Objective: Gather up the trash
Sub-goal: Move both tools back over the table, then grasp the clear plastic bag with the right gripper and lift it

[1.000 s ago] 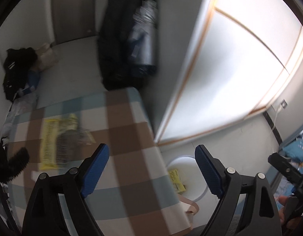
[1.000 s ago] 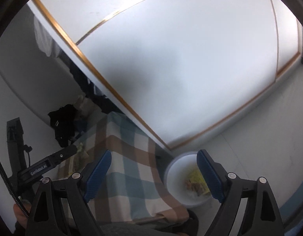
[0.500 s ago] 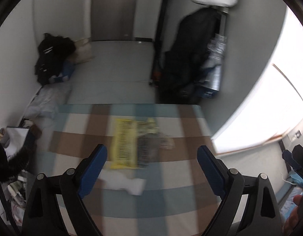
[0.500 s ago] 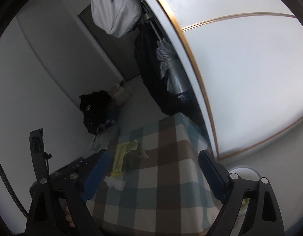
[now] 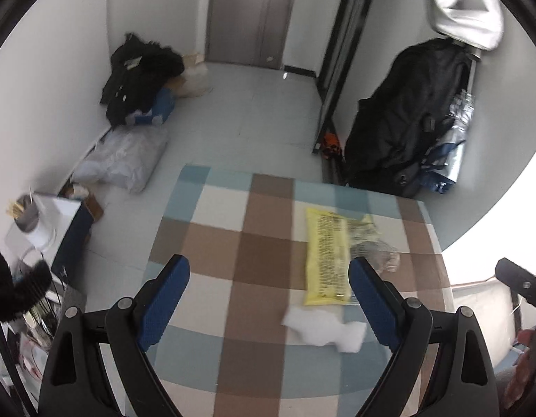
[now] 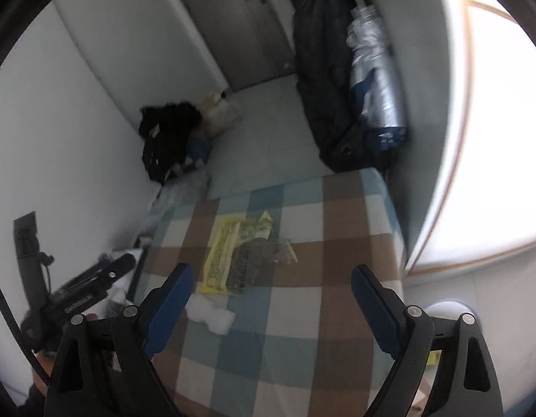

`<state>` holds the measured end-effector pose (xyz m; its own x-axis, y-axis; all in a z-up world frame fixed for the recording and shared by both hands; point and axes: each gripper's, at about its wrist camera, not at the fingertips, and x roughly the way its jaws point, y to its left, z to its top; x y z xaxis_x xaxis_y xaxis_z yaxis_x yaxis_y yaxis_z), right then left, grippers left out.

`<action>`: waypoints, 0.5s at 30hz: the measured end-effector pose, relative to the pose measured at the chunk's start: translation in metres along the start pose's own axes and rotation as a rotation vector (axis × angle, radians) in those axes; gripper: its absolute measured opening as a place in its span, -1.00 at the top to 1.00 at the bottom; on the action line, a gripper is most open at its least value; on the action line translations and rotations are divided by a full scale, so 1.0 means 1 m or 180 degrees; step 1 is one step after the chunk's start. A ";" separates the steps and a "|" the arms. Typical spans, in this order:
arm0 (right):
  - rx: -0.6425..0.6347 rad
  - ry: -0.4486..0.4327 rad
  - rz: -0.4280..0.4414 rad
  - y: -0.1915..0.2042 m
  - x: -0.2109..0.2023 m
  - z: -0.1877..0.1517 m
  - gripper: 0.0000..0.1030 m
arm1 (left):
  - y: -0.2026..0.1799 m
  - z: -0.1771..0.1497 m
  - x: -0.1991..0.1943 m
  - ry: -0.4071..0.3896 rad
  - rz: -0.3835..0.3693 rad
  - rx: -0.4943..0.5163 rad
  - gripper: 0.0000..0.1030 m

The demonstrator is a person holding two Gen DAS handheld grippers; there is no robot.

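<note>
A yellow printed wrapper [image 5: 326, 256] lies on the checked tablecloth [image 5: 254, 243], with a clear crumpled plastic wrapper [image 5: 375, 253] at its right side. A white crumpled tissue [image 5: 323, 328] lies just in front of them. My left gripper [image 5: 268, 299] is open and empty above the table, left of the trash. In the right wrist view the yellow wrapper [image 6: 221, 255], clear plastic [image 6: 268, 253] and tissue [image 6: 212, 314] lie ahead and left of my right gripper [image 6: 269, 307], which is open and empty. The white bin [image 6: 445, 309] shows behind its right finger.
Black bags [image 5: 403, 118] and a silver-blue bundle [image 5: 448, 153] stand beyond the table at the right. Black clothes [image 5: 139, 69] and a clear plastic bag [image 5: 125, 160] lie on the floor at the left. A low stand with a cup [image 5: 28, 215] is left of the table.
Both grippers have swung left, away from the white bin and wardrobe door, and now face the table with the trash. Both stay open and empty.
</note>
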<state>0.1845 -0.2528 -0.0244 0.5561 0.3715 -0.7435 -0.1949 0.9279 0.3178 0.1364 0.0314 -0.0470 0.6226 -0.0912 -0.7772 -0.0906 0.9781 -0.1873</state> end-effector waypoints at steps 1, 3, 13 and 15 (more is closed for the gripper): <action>-0.0060 0.0042 -0.0029 0.003 0.009 0.003 -0.79 | 0.007 0.001 0.002 0.0030 -0.0042 -0.0085 -0.77; -0.0157 0.0141 -0.0065 0.010 0.029 0.008 -0.79 | 0.017 0.003 0.003 0.0055 -0.0063 -0.0186 -0.77; -0.0111 0.0758 -0.0061 0.031 0.143 0.020 -0.79 | 0.059 0.010 0.013 0.0133 -0.0014 -0.0593 -0.76; -0.0125 0.0811 -0.0127 0.039 0.158 0.019 -0.79 | 0.066 0.010 0.016 0.0169 -0.0021 -0.0669 -0.76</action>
<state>0.2800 -0.1587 -0.1183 0.3434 0.3261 -0.8808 -0.2109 0.9406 0.2660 0.1483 0.0963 -0.0657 0.5824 -0.1126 -0.8051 -0.2501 0.9175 -0.3093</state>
